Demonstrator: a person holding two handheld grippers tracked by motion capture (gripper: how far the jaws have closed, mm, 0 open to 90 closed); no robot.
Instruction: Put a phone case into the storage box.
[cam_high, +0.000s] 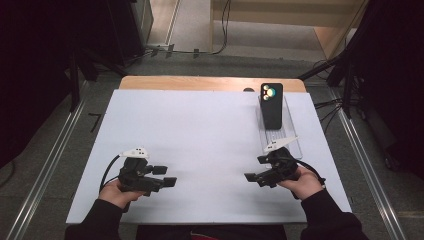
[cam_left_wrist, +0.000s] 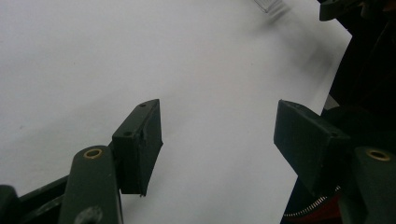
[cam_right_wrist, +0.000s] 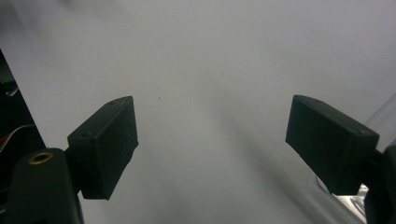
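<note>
I have both grippers low over the near half of the table (cam_high: 200, 135), pointed inward toward each other, and that reads to me as a ready pose: nothing is carried, so I keep them apart and clear of the work. The left gripper (cam_high: 167, 176) sits by the near left corner with its jaws released; in the left gripper view (cam_left_wrist: 217, 140) there is only bare white sheet between the pads. The right gripper (cam_high: 251, 177) sits toward the near right corner, also released, and the right gripper view (cam_right_wrist: 212, 140) shows empty white surface between its jaws, with a sliver of clear plastic at the lower right edge of that picture. That plastic belongs, I judge, to the tray (cam_high: 295, 142) lying along the right edge of the table, just beyond my right hand (cam_high: 306, 182). The phone (cam_high: 272, 105) lies on the tray's far end, back side up with its camera lenses toward the far edge, well apart from either gripper. I take it to be laid there so it can be reached from the right side, which is why my right gripper is the nearer one. By count: one phone, one tray, two grippers, one table with a white sheet over it, and a wooden strip showing along the far edge.
</note>
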